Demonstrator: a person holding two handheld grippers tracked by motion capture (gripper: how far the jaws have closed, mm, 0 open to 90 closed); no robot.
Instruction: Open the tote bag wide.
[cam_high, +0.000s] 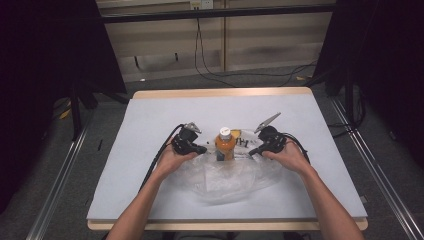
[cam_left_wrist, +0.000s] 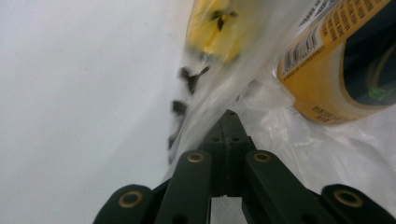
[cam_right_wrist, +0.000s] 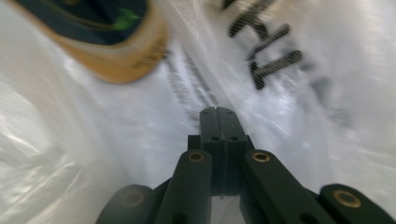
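A bottle (cam_high: 225, 145) of orange drink with a white cap stands upright at the table's middle, inside the mouth of a clear plastic bag (cam_high: 225, 182) that spreads toward the person. My left gripper (cam_high: 202, 149) sits just left of the bottle, and my right gripper (cam_high: 251, 152) just right of it. In the left gripper view the jaws (cam_left_wrist: 229, 114) are shut, with a fold of bag film (cam_left_wrist: 299, 154) running out of their tips below the bottle's yellow label (cam_left_wrist: 336, 70). In the right gripper view the jaws (cam_right_wrist: 218, 111) are shut against the printed film (cam_right_wrist: 93, 154), which seems caught; the bottle (cam_right_wrist: 116, 51) is blurred.
The grey mat (cam_high: 150, 115) covers a wooden table with open space all around the bag. Black lettering on the bag (cam_high: 242, 142) shows right of the bottle. Cables (cam_high: 215, 75) lie on the floor beyond the far edge, and dark stands (cam_high: 75, 105) flank the table.
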